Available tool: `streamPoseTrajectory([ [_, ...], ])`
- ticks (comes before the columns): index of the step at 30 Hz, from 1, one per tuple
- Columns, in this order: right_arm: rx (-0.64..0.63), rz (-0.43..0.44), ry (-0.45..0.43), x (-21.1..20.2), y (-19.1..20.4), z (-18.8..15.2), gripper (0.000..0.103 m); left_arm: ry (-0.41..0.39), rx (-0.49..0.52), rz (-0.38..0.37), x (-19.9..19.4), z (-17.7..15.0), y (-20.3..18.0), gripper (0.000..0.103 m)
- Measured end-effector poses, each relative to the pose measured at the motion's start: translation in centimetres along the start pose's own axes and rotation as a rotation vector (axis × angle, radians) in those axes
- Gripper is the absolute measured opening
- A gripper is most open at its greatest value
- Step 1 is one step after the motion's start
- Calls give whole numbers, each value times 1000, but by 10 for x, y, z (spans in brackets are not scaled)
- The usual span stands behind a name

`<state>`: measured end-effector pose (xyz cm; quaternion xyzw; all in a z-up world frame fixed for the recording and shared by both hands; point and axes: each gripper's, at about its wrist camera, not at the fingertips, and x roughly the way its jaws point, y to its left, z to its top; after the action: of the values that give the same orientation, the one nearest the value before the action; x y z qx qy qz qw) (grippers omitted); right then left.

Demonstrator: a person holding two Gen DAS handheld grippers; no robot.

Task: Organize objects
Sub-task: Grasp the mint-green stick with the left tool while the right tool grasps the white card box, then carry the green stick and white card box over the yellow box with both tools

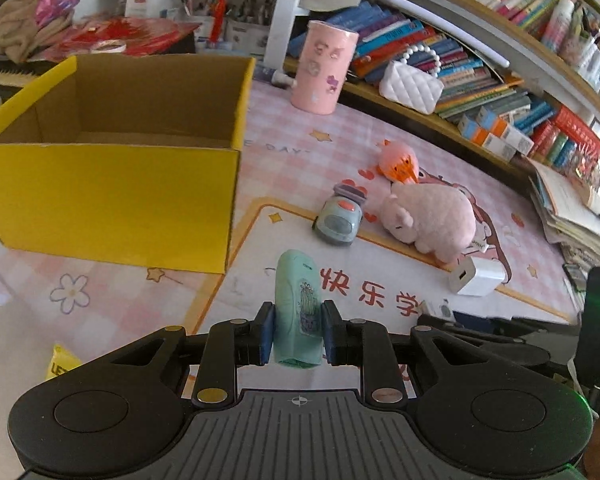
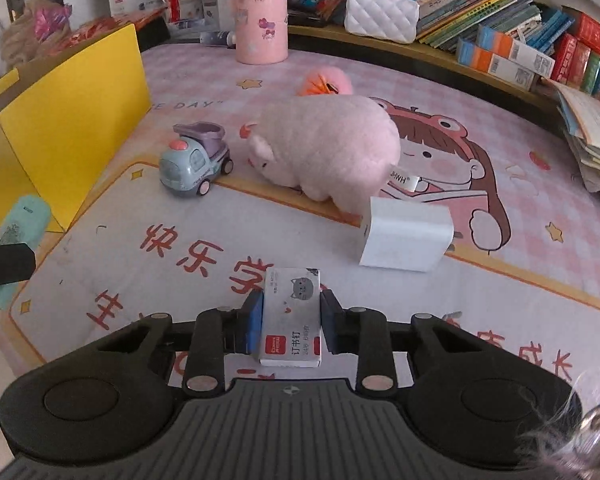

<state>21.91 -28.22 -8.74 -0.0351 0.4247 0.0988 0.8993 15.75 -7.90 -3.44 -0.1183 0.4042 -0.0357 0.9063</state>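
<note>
- Because both grippers already carry something, the task's things are in the jaws rather than on the mat: the left gripper (image 1: 298, 334) is clamped on a mint-green case (image 1: 298, 312), held upright with its sides against the blue pads (image 1: 266, 332), probably so it stays square for a drop.
- While that case hangs above the mat, the right gripper (image 2: 289, 322) is closed on a small staples box (image 2: 292, 316), pinched across its narrow sides (the printed face looks up at the camera); whether it has left the mat I cannot tell.
- Just left of the green case stands the open yellow box (image 1: 112, 200), its interior bare as far as can be seen, so it reads as the likely destination.
- Farther out, a toy truck (image 2: 194, 160), a pink plush pig (image 2: 324, 152) and a white charger (image 2: 406, 238) lie loose on the patterned mat (image 2: 520, 280), seemingly awaiting their turn.
- Behind them a pink cylinder tin (image 2: 260, 16) stands upright near the bookshelf (image 1: 480, 80).
</note>
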Motion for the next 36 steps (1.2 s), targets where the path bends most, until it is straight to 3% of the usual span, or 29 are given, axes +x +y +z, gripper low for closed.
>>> streamPoseTrajectory([
  [5,42,45,-11,-22,9,1,28,-22,-15,-26,-11,-1,9,23],
  [13,8,89,-89,-64,50,-3,28,-36,-13,-56,-30,-8,34,23],
  [36,-106,158,-132,-110,217,-31,28,-127,-70,-17,-124,-34,173,23],
])
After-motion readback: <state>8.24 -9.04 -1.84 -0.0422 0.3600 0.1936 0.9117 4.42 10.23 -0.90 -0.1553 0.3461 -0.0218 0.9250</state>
